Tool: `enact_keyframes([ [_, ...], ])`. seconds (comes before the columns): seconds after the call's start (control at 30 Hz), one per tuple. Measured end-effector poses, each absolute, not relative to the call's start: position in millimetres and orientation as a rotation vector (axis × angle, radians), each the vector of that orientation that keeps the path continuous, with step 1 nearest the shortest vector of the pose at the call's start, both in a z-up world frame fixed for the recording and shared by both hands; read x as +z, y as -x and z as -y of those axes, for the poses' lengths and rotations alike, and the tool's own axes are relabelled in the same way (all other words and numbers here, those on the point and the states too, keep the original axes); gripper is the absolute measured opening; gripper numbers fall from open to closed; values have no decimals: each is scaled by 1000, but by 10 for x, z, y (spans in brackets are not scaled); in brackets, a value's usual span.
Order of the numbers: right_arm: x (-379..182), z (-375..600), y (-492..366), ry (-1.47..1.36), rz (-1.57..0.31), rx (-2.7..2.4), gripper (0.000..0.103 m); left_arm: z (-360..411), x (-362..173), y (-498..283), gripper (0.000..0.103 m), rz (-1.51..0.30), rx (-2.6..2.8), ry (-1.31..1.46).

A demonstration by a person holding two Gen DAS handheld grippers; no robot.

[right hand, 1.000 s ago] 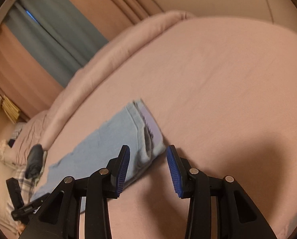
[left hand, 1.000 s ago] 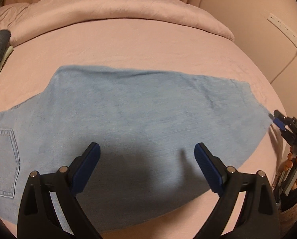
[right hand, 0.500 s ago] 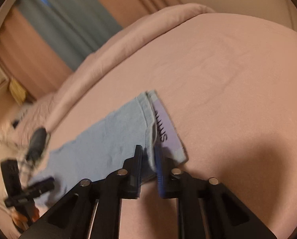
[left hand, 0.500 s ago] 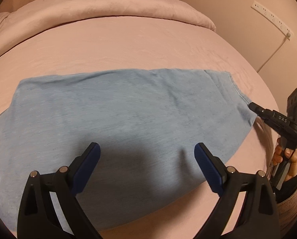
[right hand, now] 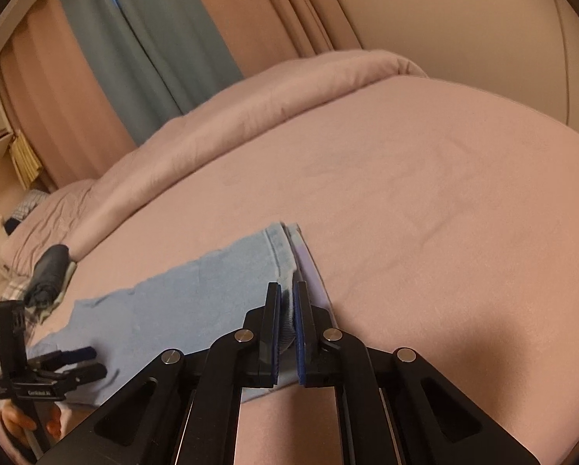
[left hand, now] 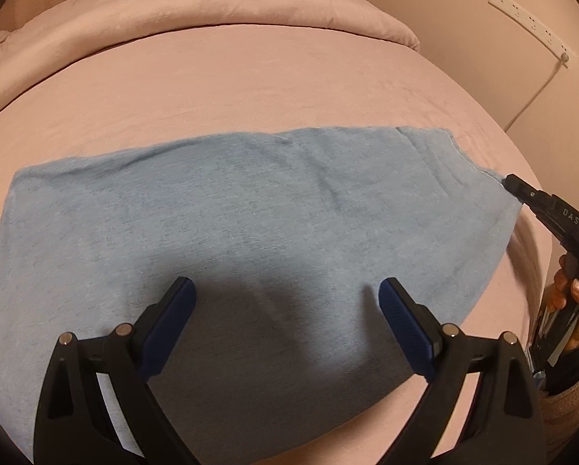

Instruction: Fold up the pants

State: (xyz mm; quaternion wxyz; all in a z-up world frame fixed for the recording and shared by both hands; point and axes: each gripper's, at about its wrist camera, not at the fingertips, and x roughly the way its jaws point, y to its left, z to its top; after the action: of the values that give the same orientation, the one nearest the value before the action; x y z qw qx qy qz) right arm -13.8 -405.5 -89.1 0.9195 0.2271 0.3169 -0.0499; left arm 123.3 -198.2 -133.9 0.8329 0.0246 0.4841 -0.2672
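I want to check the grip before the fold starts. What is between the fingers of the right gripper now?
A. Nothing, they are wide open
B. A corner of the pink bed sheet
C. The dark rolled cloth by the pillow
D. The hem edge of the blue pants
D: in the right wrist view the right gripper has just closed, and its blue pads pinch the hem of the pants.

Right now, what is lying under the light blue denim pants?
Under the light blue denim pants only the pink bed sheet shows around them. Anything beneath the cloth is covered. The right gripper pinches their hem.
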Motion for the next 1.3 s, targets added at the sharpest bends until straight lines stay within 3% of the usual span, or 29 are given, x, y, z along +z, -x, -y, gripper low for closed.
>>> enact_keyframes([
  [0.3, -1078, 4172, 106, -527, -751, -151, 4, 1979, -1389, -1255, 97, -1024, -580, -65],
  [0.37, -1068, 4274, 175, -585, -724, -163, 12, 1968, -1366, -1256, 97, -1021, -580, -62],
  [0.43, -968, 4338, 272, -598, -669, -206, 27, 1940, -1339, -1231, 97, -1011, -576, -60],
  [0.57, -803, 4166, 269, -541, -638, -93, 28, 1852, -1354, -1197, 97, -1000, -548, -63],
  [0.77, -1095, 3579, 21, -287, -816, -38, 27, 1660, -1454, -1102, 97, -978, -512, -138],
  [0.87, -1047, 3447, 39, -193, -801, -81, 27, 1446, -1387, -1043, 97, -968, -477, -115],
  [1.07, -831, 3115, 45, -164, -745, 35, 29, 373, -1279, -1060, 97, -918, -251, 68],
  [1.3, -1083, 2872, -171, -168, -844, 41, 29, -994, -1329, -1061, 93, -878, 35, 193],
])
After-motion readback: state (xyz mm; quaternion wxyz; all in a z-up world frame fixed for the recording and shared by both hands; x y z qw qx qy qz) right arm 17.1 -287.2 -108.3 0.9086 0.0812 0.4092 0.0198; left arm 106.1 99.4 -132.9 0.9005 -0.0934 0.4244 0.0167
